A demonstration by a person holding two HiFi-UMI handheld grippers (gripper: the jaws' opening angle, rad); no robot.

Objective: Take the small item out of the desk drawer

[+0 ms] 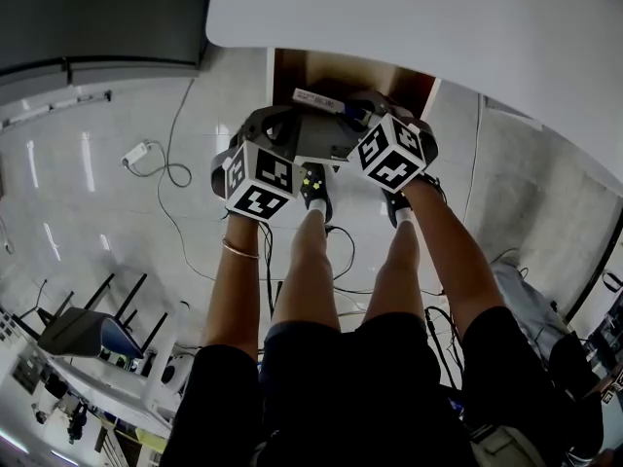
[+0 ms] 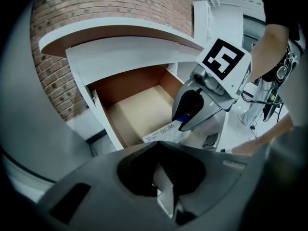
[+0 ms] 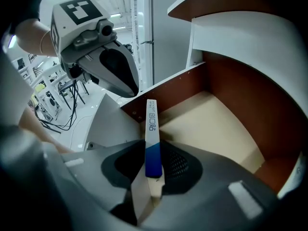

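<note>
The desk drawer (image 1: 336, 69) stands pulled out under the white desk top, its tan bottom (image 2: 139, 110) bare in both gripper views. A slim white and blue box (image 3: 151, 134) is gripped edge-on between the pads of my right gripper (image 3: 153, 177), which is shut on it. The box (image 1: 316, 98) pokes out over the drawer's front edge, and shows again as the box (image 2: 163, 132) in the left gripper view. My left gripper (image 2: 166, 191) is shut with nothing in it. It hangs close to the left of the right gripper (image 1: 352, 117), just in front of the drawer (image 3: 216, 124).
The white desk top (image 1: 419, 17) overhangs the drawer. A brick wall (image 2: 72, 13) rises behind the desk. Cables and a white power adapter (image 1: 134, 153) lie on the pale floor at the left. The person's legs and shoes (image 1: 313, 188) are directly below the grippers.
</note>
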